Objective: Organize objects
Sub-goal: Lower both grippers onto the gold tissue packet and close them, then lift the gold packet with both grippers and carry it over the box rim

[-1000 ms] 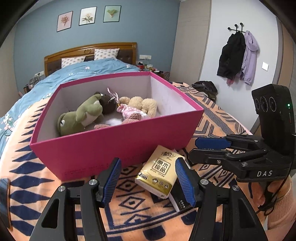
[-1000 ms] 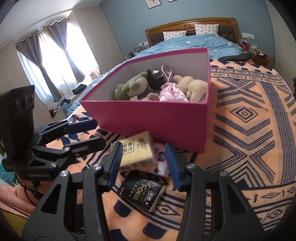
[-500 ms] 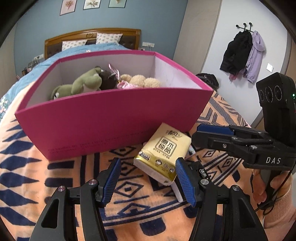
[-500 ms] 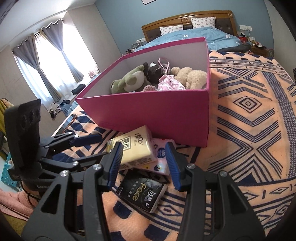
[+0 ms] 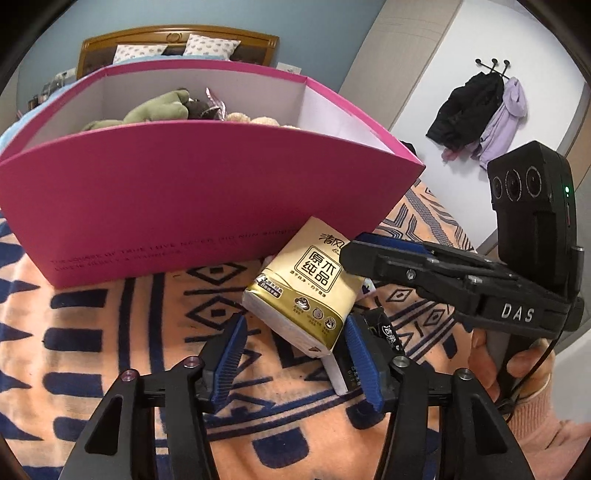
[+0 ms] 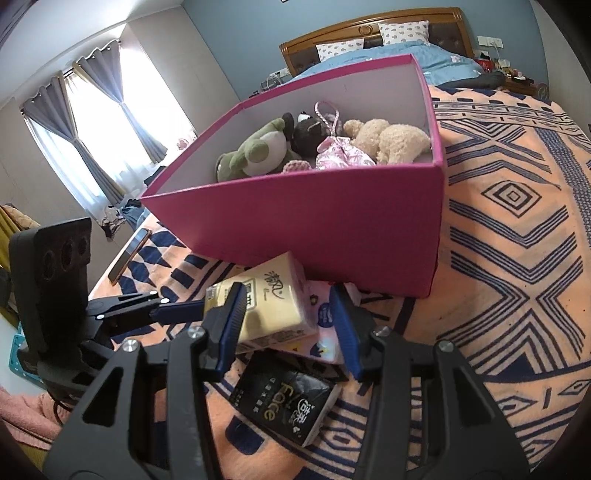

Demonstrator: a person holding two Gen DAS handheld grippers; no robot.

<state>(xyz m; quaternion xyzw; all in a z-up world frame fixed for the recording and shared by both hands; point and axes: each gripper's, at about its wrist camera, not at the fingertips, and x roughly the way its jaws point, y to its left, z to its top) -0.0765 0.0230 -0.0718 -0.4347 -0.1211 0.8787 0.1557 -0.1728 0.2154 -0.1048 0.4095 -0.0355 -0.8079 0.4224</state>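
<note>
Left gripper [image 5: 295, 354] lower than a second ago, jaws closing around gold pack [image 5: 308, 286], pads apparently not yet pressing. Right gripper [image 6: 288, 325] half open, straddling same pack from the other side, contact hard to judge. Pack tilted atop pink pack [image 6: 325, 314] and black pack [image 6: 284, 402], just before pink box [image 6: 332, 225] already holding plush toys [image 6: 258, 147]. Pickup imminent, likely box-bound.

**A bedroom in daylight**

The wall [image 5: 314, 22] behind the wooden headboard [image 6: 369, 31] is blue-grey. Grey curtains [image 6: 88, 147] frame a bright window [image 6: 110, 122]. Coats [image 5: 480, 110] hang from hooks on a white wall. A patterned orange blanket [image 6: 517, 221] covers the bed.
</note>
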